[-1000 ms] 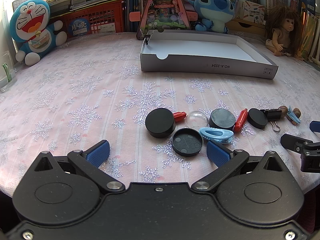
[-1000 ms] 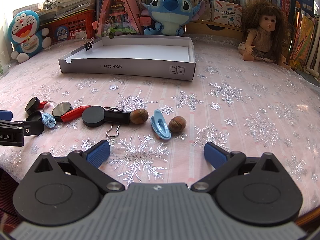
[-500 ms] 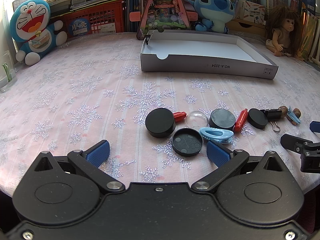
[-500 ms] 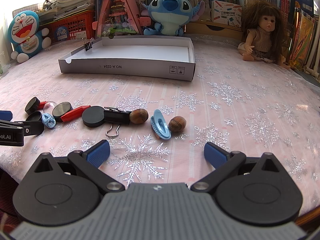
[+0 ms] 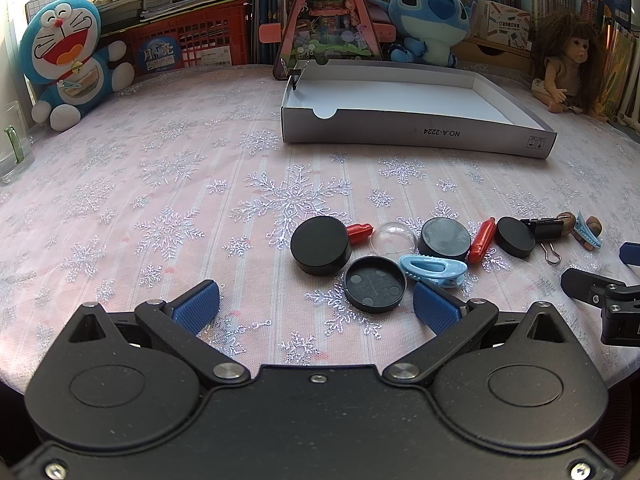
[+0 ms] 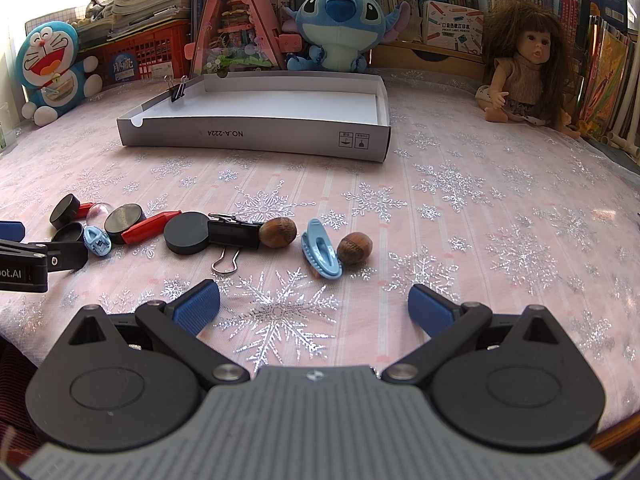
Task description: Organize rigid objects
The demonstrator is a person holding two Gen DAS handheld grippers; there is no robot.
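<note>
A: How far along is it?

B: Barely begun, I'd say. Left to right, the left gripper (image 5: 316, 302) gapes wide with nothing held, near the upturned black cap (image 5: 375, 284). The black discs (image 5: 321, 245), red pieces (image 6: 151, 225), clear dome (image 5: 392, 238), binder clip (image 6: 234, 234), blue clips (image 6: 321, 248) and acorns (image 6: 354, 249) lie in a near row. The right gripper (image 6: 314, 308) is spread, empty too.

A: And the tray?

B: The white box (image 6: 260, 136) sits far; only a black clip (image 6: 178, 90) grips its left wall. Its near floor is hidden behind the wall.
</note>
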